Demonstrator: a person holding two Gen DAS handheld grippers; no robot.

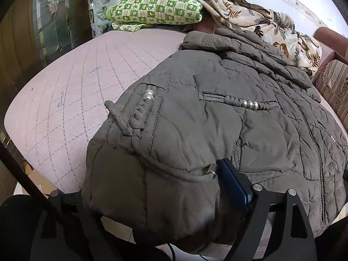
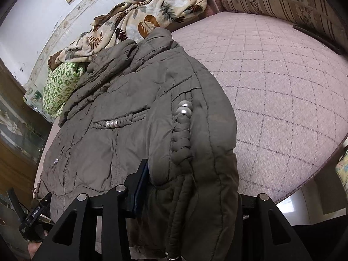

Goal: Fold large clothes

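A grey-brown quilted jacket (image 1: 217, 117) with pearl-trimmed braids lies spread on a pink quilted bed (image 1: 71, 91). Its collar points to the far end and its hem hangs over the near edge. My left gripper (image 1: 165, 187) is at the hem's left corner. One blue-padded finger (image 1: 233, 182) shows on top of the fabric; the other is hidden under it. In the right wrist view the jacket (image 2: 134, 113) fills the middle, on the bed (image 2: 282, 91). My right gripper (image 2: 191, 193) is at the hem's right corner, with one finger (image 2: 141, 184) visible and fabric bunched over the rest.
A green checked pillow (image 1: 156, 8) and a floral blanket (image 1: 256, 19) lie at the bed's far end; both show in the right wrist view (image 2: 61, 87) (image 2: 141, 19). A striped sofa cushion (image 1: 335, 87) borders the bed. A glass-door cabinet (image 1: 54, 17) stands at left.
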